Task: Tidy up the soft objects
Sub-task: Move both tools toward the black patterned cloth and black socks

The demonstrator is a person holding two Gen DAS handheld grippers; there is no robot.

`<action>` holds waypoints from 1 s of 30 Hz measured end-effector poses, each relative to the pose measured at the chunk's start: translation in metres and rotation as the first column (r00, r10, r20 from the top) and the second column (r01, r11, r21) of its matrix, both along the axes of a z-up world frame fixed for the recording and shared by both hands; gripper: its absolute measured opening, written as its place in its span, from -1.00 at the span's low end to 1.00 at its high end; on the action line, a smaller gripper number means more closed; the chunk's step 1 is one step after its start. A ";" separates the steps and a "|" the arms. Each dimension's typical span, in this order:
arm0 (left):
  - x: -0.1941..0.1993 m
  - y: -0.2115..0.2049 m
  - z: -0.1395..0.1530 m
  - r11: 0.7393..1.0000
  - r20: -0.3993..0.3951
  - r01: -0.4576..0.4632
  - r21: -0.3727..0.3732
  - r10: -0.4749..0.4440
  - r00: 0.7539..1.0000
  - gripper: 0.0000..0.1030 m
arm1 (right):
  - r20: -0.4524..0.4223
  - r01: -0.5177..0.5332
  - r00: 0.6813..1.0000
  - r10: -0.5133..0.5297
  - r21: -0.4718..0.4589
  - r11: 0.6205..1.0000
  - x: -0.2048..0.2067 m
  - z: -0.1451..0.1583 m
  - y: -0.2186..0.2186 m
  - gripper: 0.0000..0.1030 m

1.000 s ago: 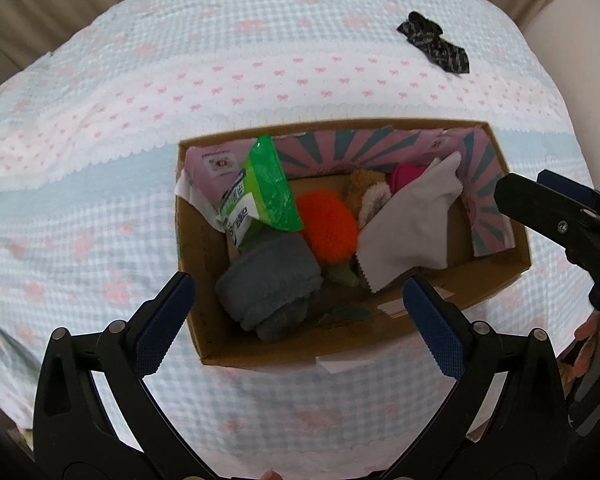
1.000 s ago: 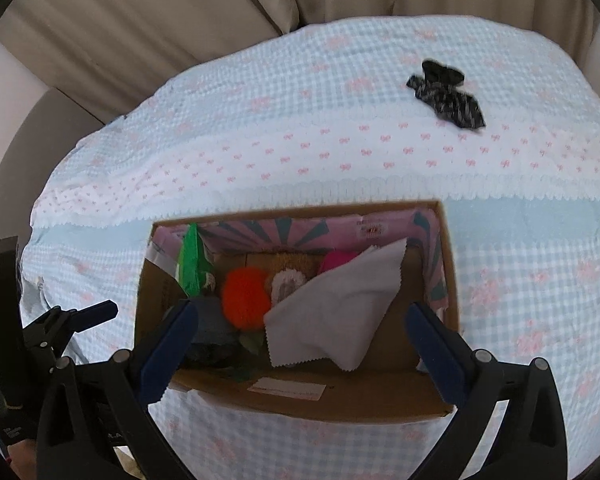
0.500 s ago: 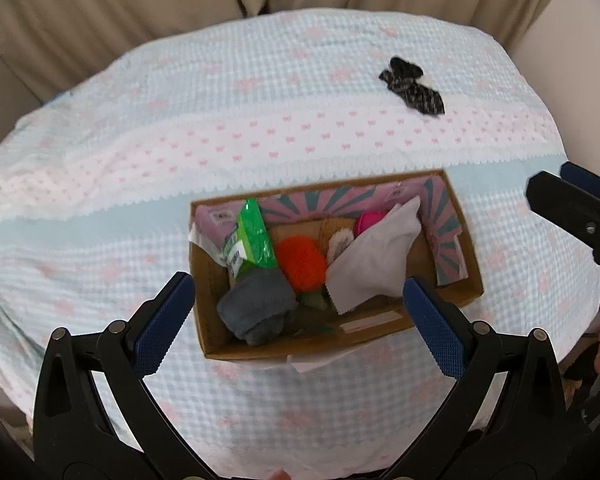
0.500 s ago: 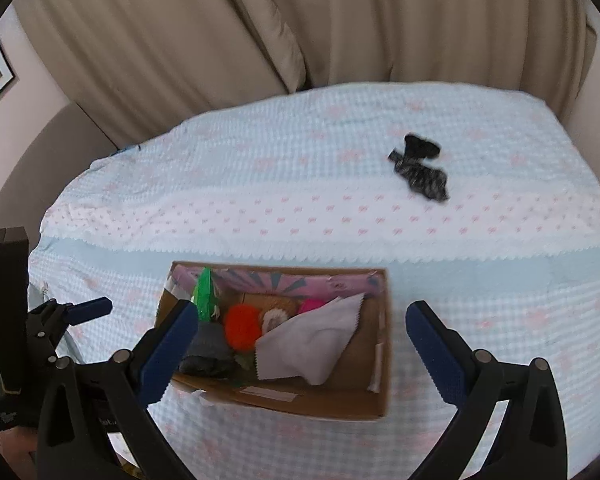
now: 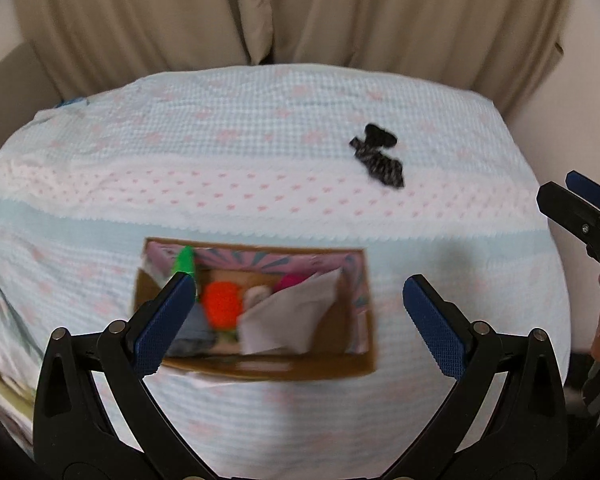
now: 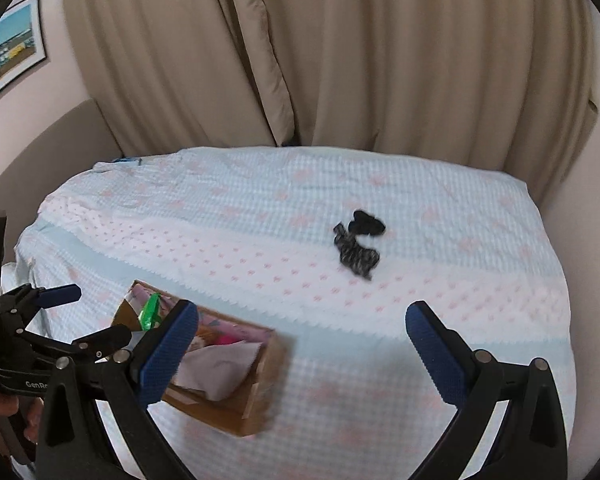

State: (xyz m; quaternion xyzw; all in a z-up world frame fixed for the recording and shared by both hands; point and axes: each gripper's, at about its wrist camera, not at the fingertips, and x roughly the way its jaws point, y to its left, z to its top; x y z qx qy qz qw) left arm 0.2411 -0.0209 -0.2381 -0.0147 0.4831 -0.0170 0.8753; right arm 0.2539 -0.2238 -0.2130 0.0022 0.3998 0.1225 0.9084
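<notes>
A cardboard box sits on the bed near the front edge; it also shows in the right wrist view. It holds an orange pom-pom, a white cloth, a grey sock, a green packet and a pink item. A black patterned cloth lies loose on the bed at the far right, also in the right wrist view. My left gripper is open and empty, above the box. My right gripper is open and empty, right of the box.
The bed has a light blue checked cover with a white band of pink bows. Beige curtains hang behind it. A framed picture hangs on the left wall. The bed edges drop off at the right and front.
Both grippers have pulled back and up from the box, which now looks smaller. The curtains and far bed edge have come into view. Both stay open and empty.
</notes>
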 end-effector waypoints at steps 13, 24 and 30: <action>0.091 -0.144 -0.068 0.990 0.023 -0.134 -0.033 0.135 0.991 1.00 | 0.024 -0.153 0.988 0.153 0.007 0.988 0.126 -0.047 -0.126 1.00; 0.199 -0.185 -0.209 0.981 0.011 -0.193 -0.013 0.193 0.981 0.94 | -0.027 -0.298 0.954 0.297 -0.079 0.951 0.255 -0.185 -0.133 0.80; 0.250 -0.175 -0.253 0.979 0.013 -0.203 0.005 0.203 0.979 0.92 | -0.028 -0.396 0.918 0.395 -0.116 0.911 0.307 -0.238 -0.102 0.61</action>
